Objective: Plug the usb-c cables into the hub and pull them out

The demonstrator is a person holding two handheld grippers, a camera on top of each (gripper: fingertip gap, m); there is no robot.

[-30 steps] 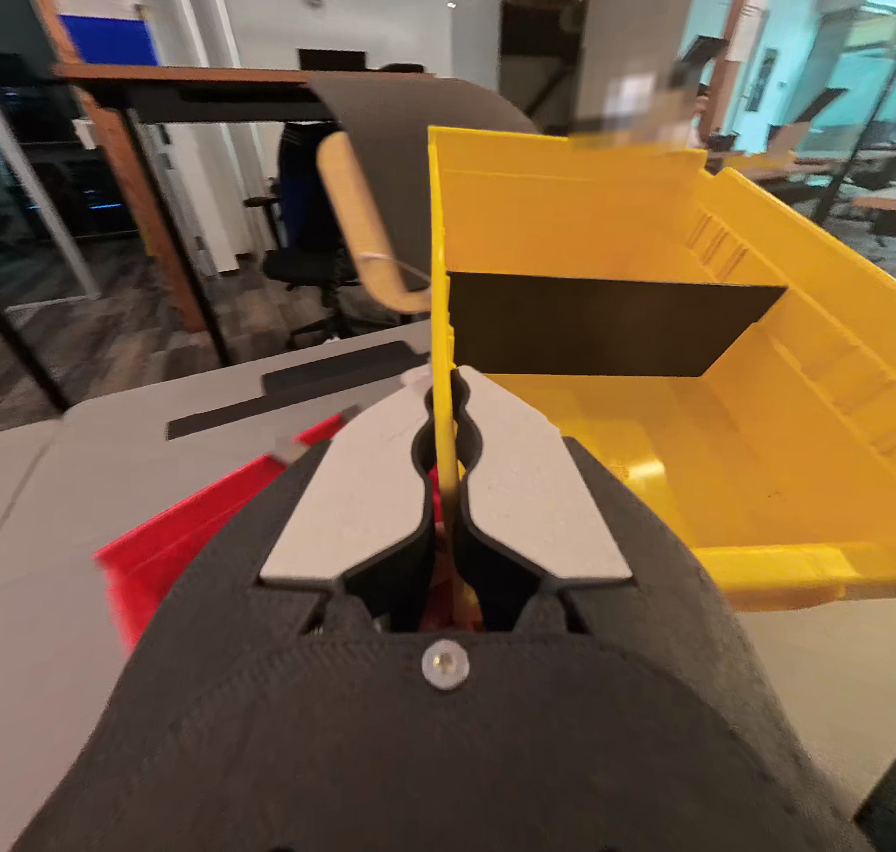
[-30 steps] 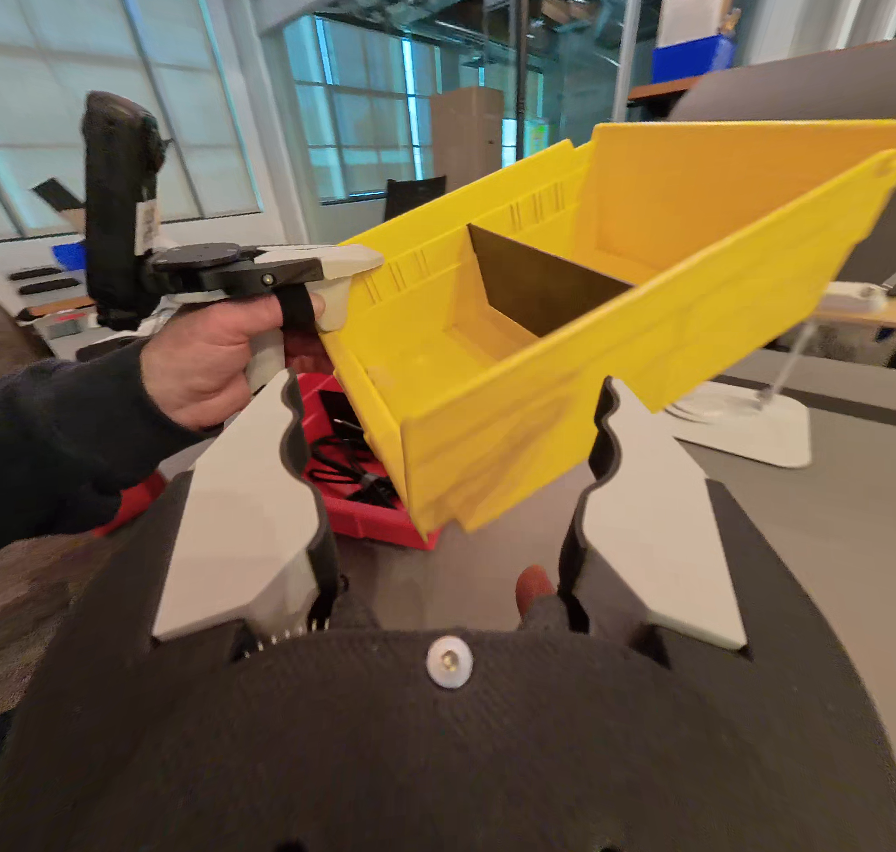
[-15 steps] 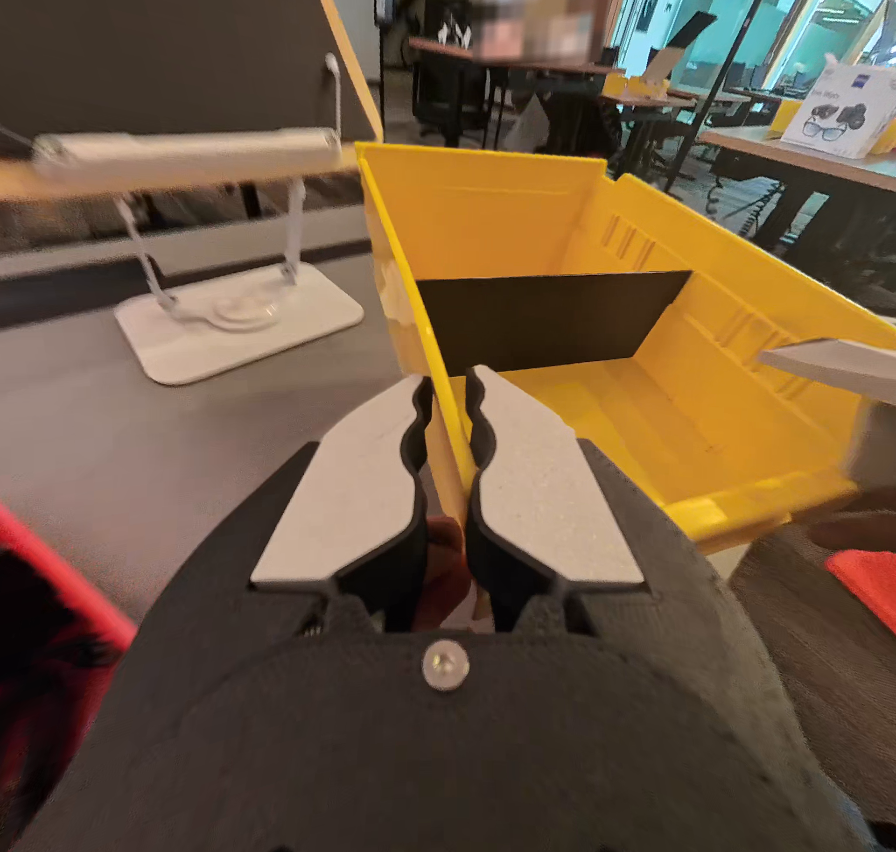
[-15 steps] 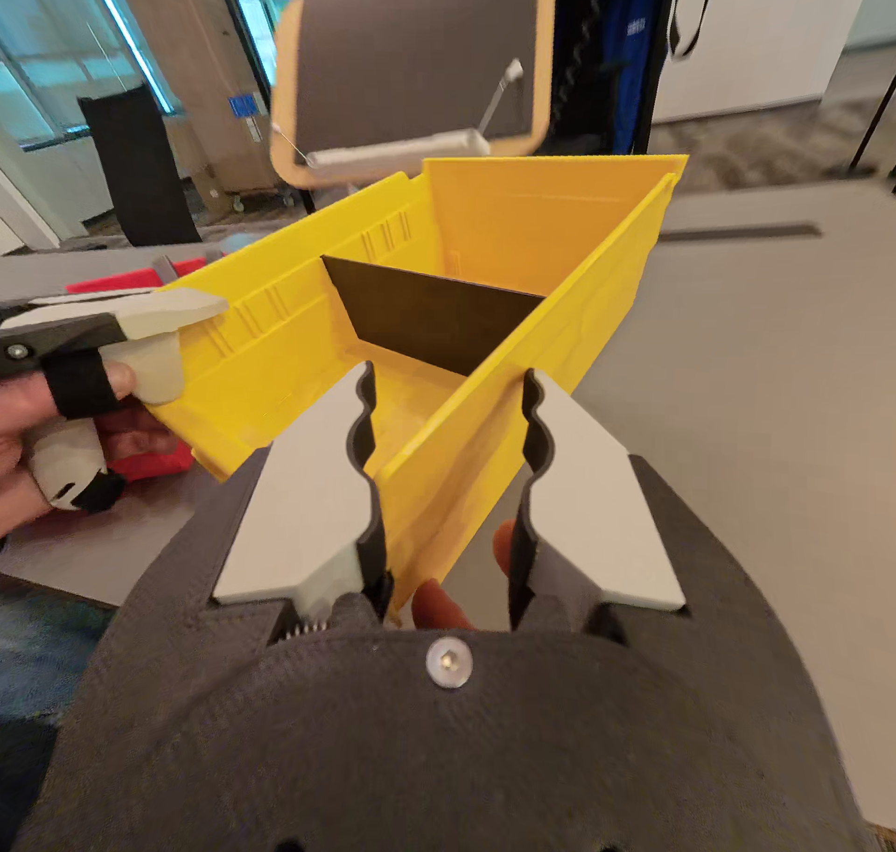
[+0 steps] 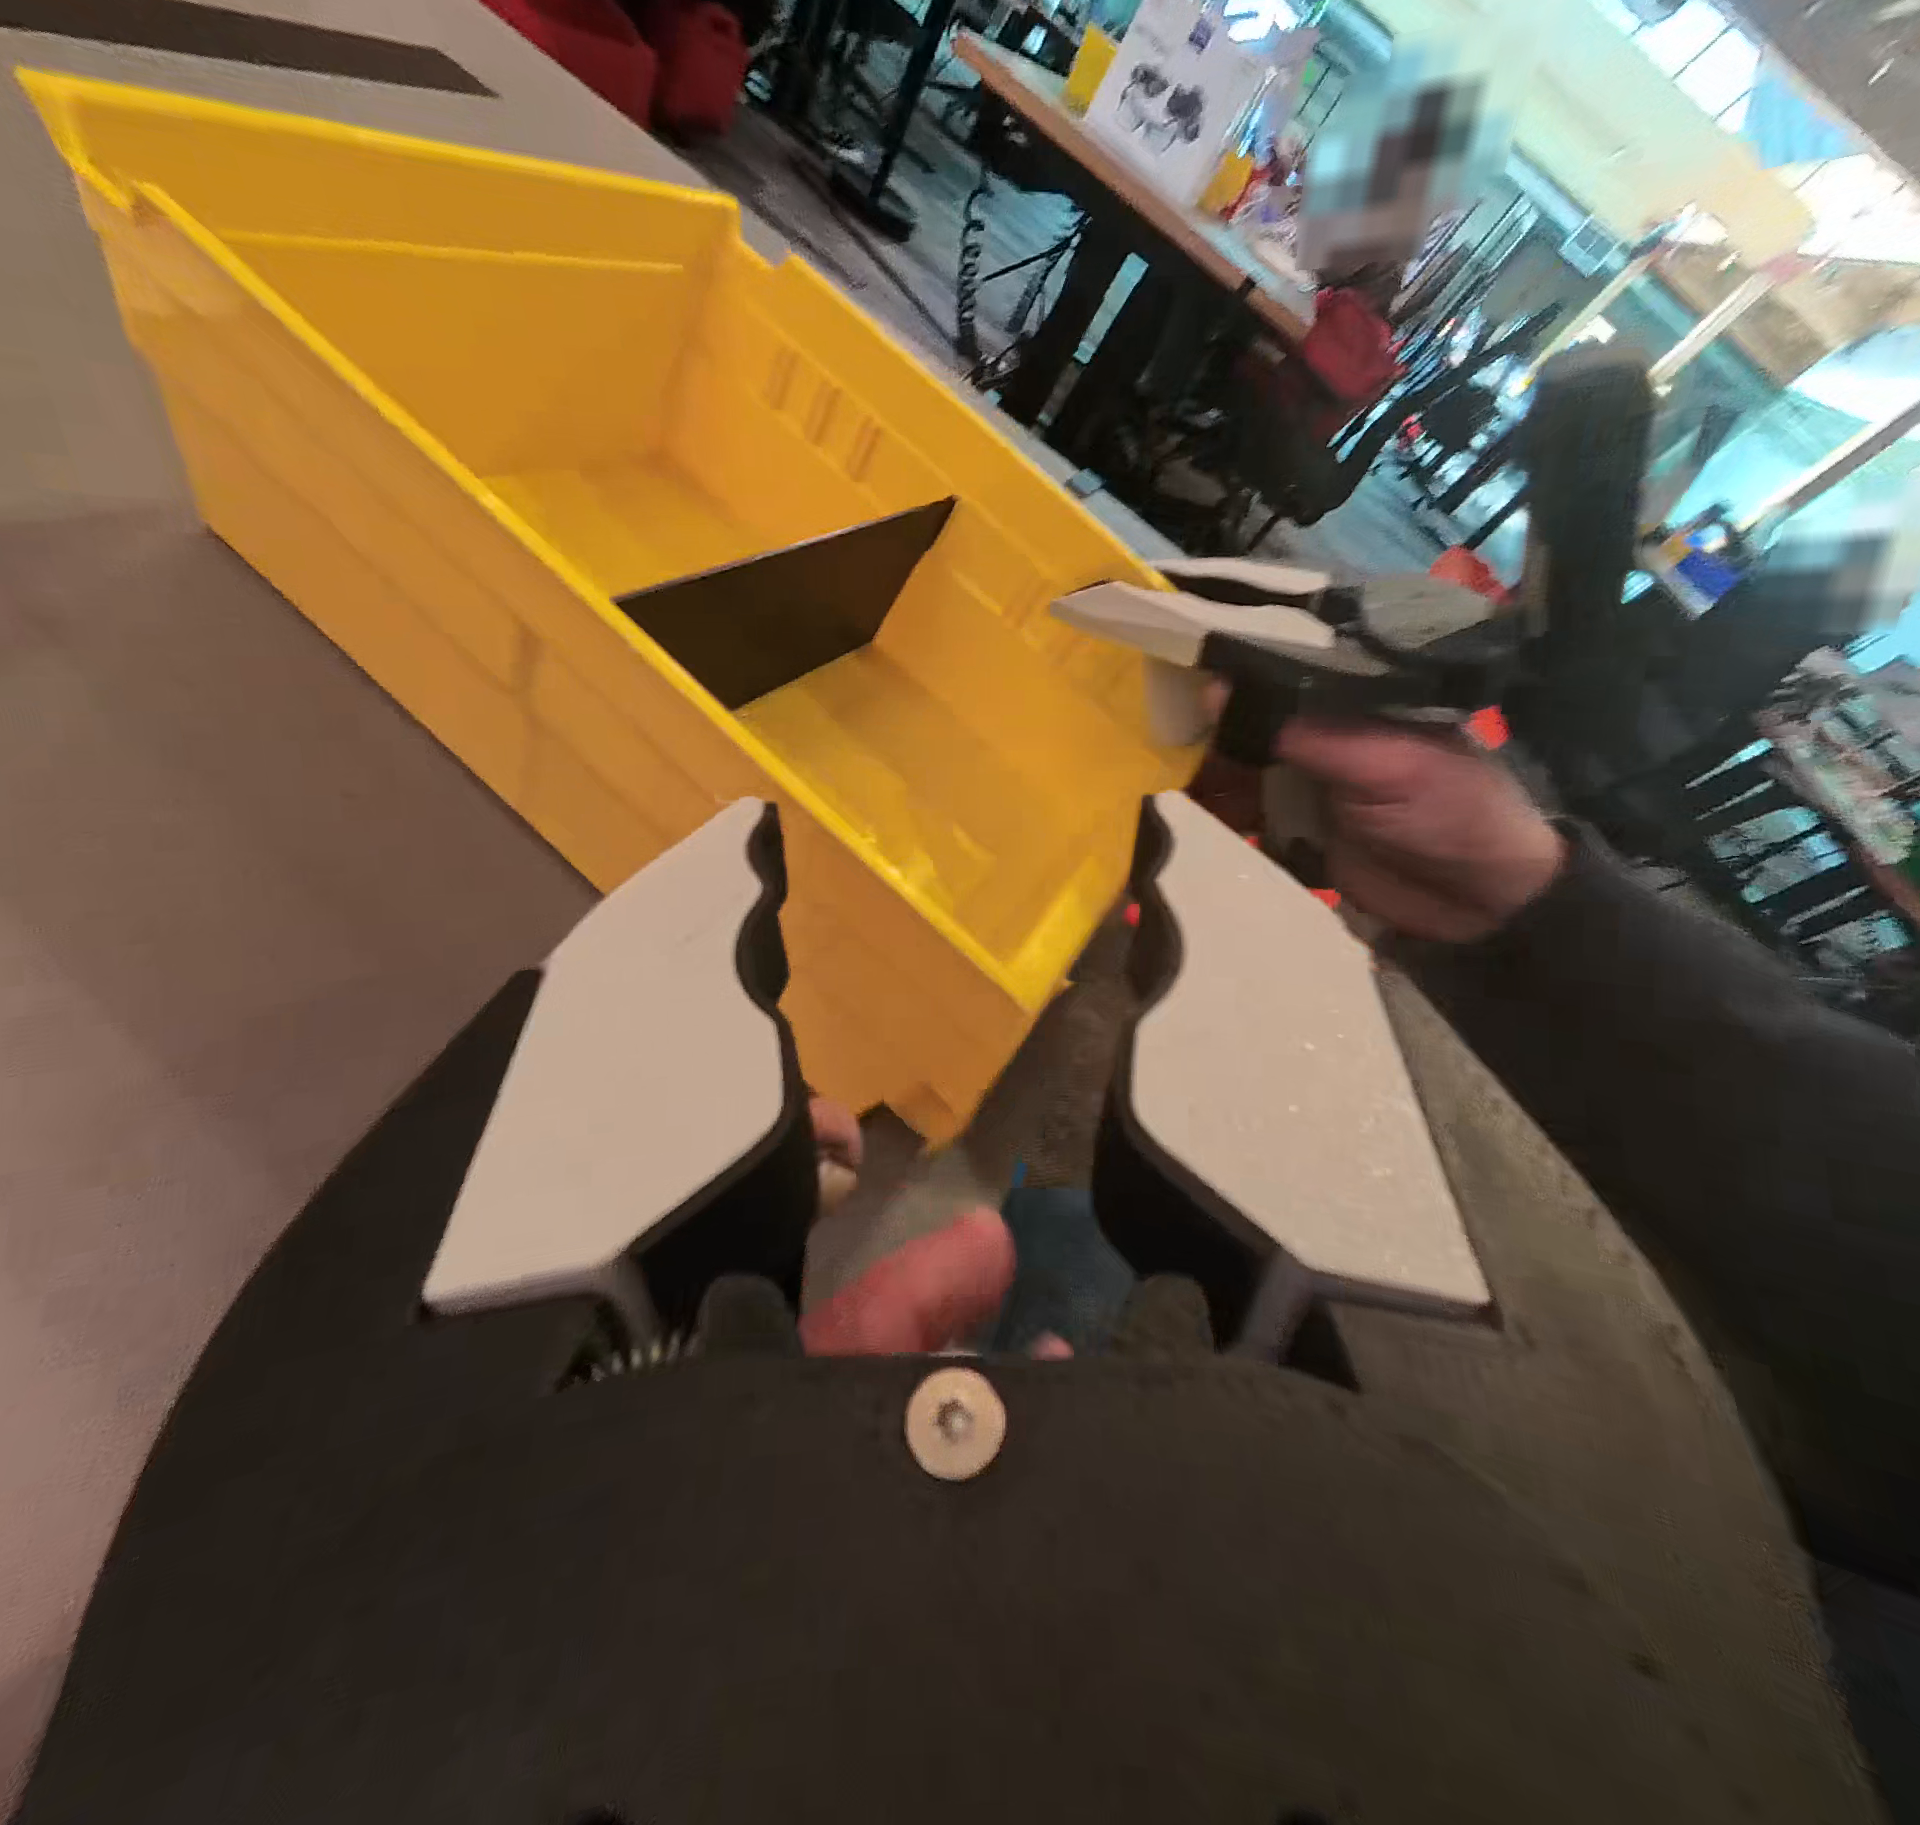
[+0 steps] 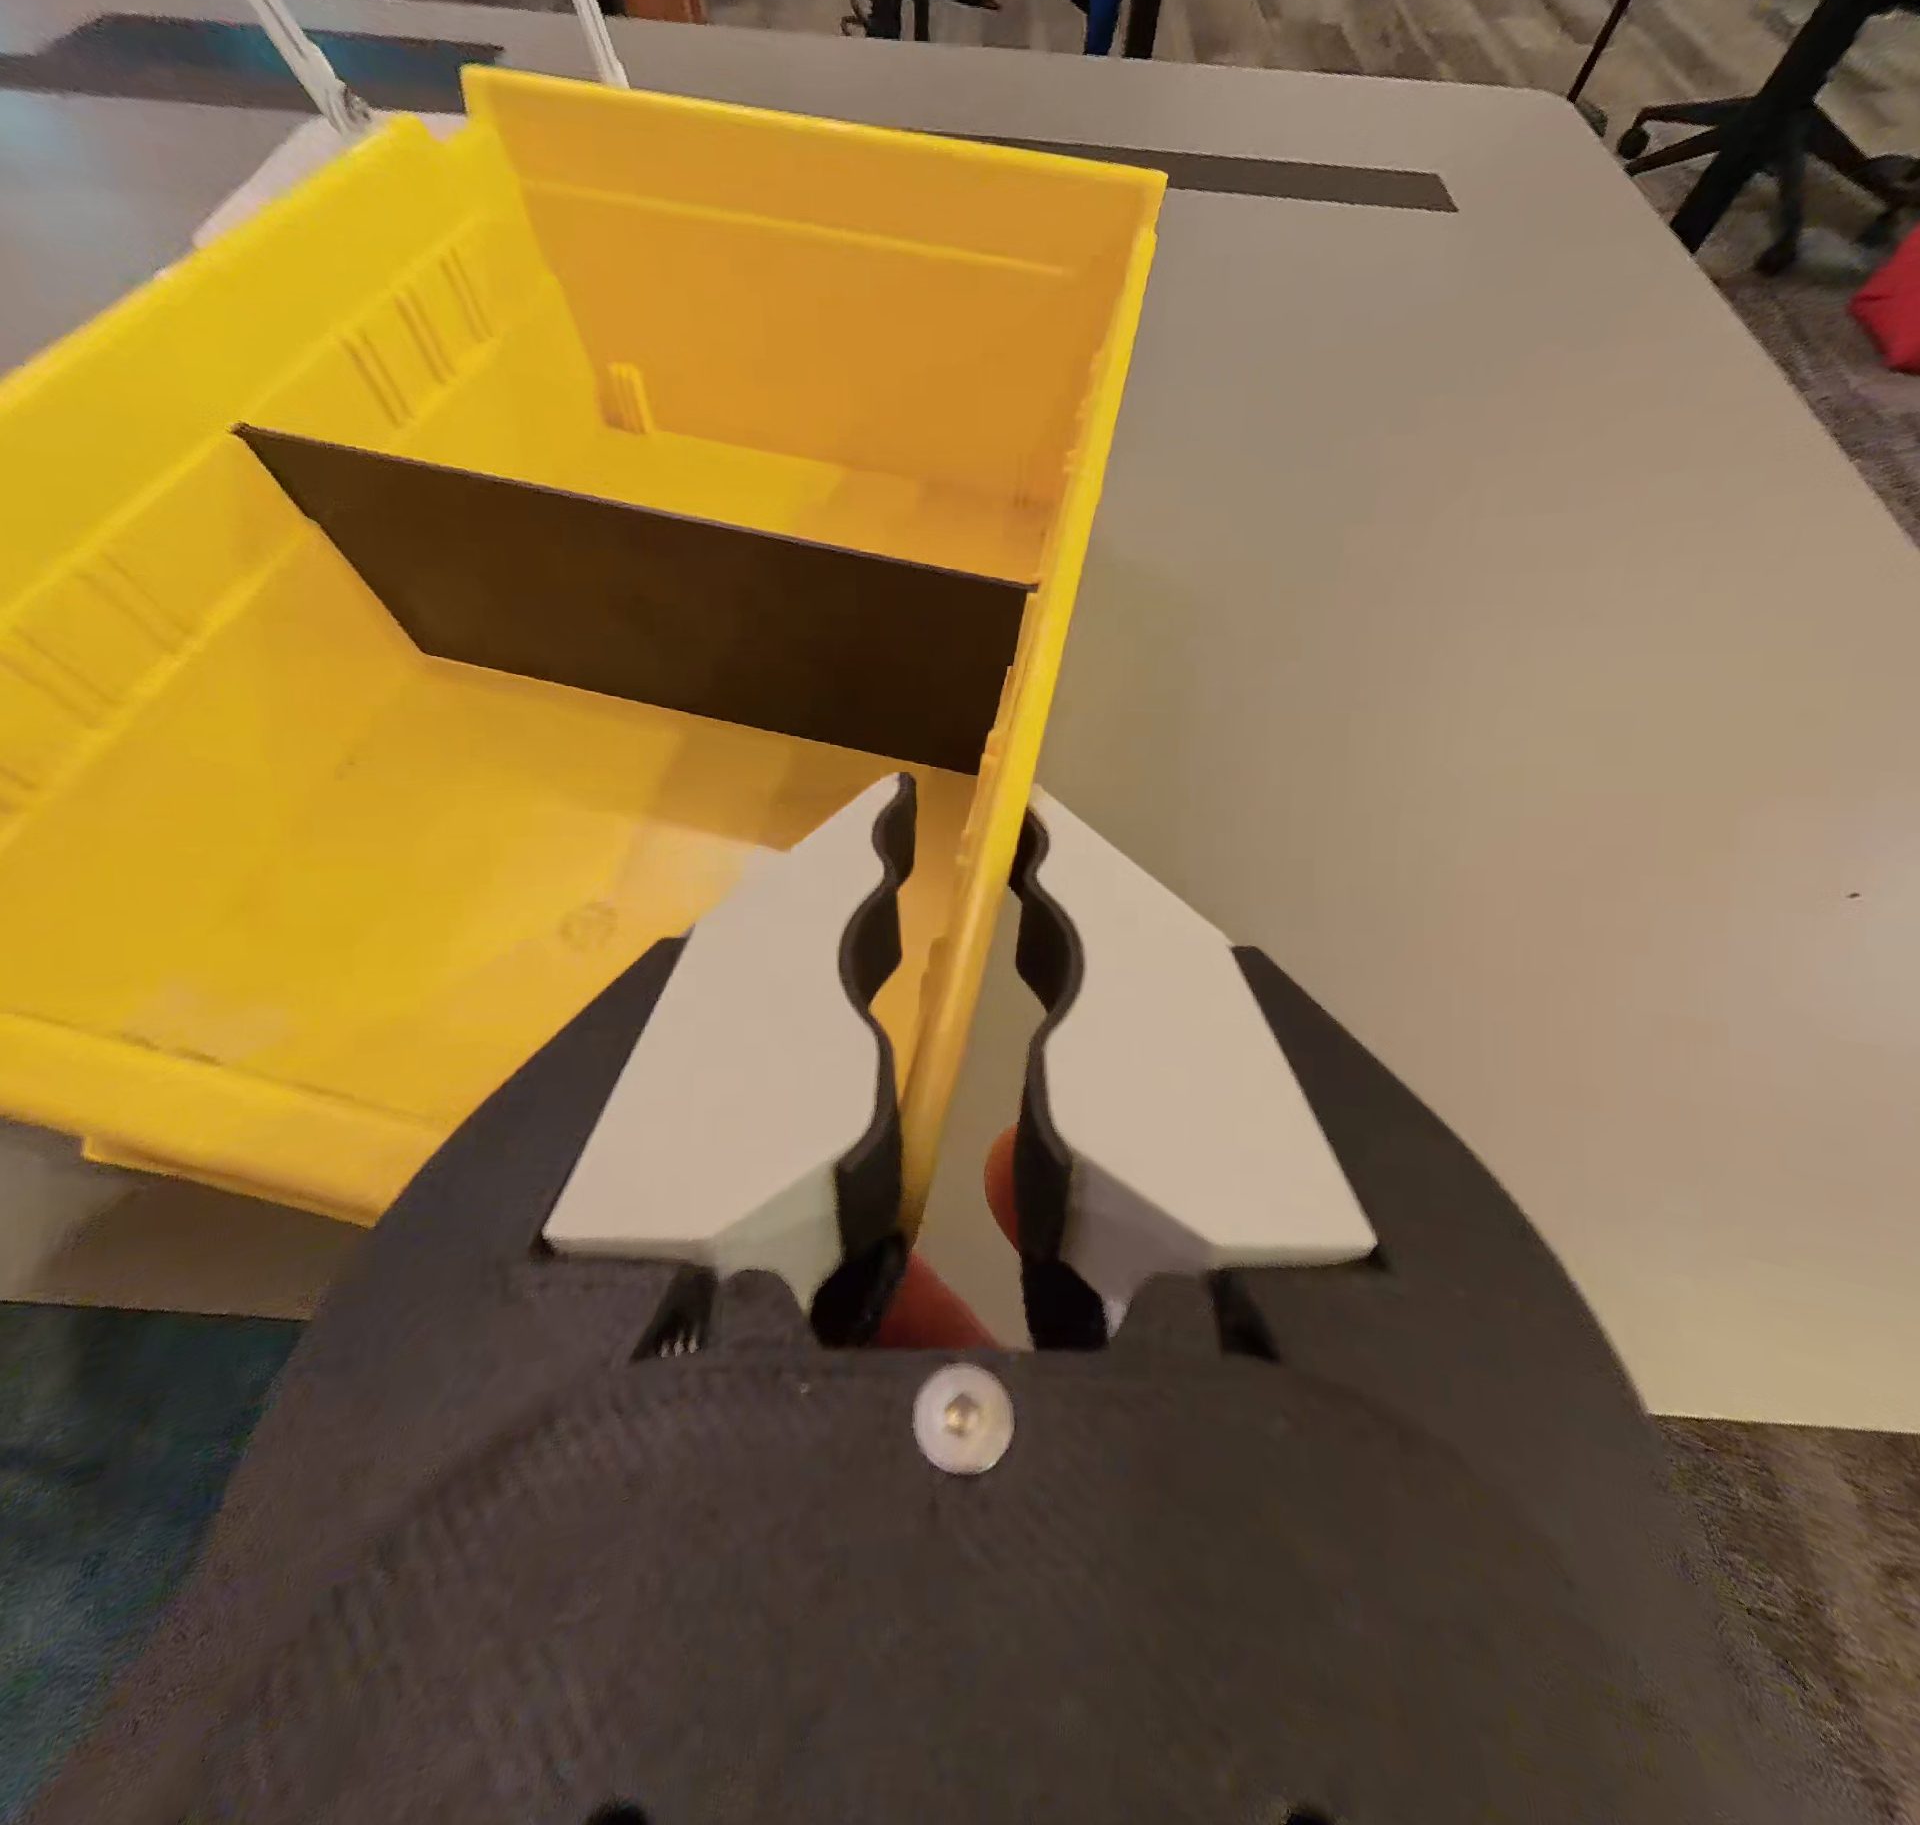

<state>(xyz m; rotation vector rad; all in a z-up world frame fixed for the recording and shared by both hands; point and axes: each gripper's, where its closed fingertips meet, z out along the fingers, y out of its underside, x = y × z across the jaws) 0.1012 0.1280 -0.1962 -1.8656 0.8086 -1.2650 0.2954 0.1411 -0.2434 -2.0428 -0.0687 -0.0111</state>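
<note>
Right claw grips yellow bin wall; left claw wide open, empty.
Bin sits on grey surface w/ black divider, prob. being positioned for staging. No hub/usb-c cables visible.

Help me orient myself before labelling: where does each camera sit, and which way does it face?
Left wrist view: rides the open left gripper, facing the yellow bin's corner; the right gripper and hand show beyond.
Right wrist view: rides the right gripper, shut on the bin's side wall, looking down over the grey table.
Shared: bin, black divider.
</note>
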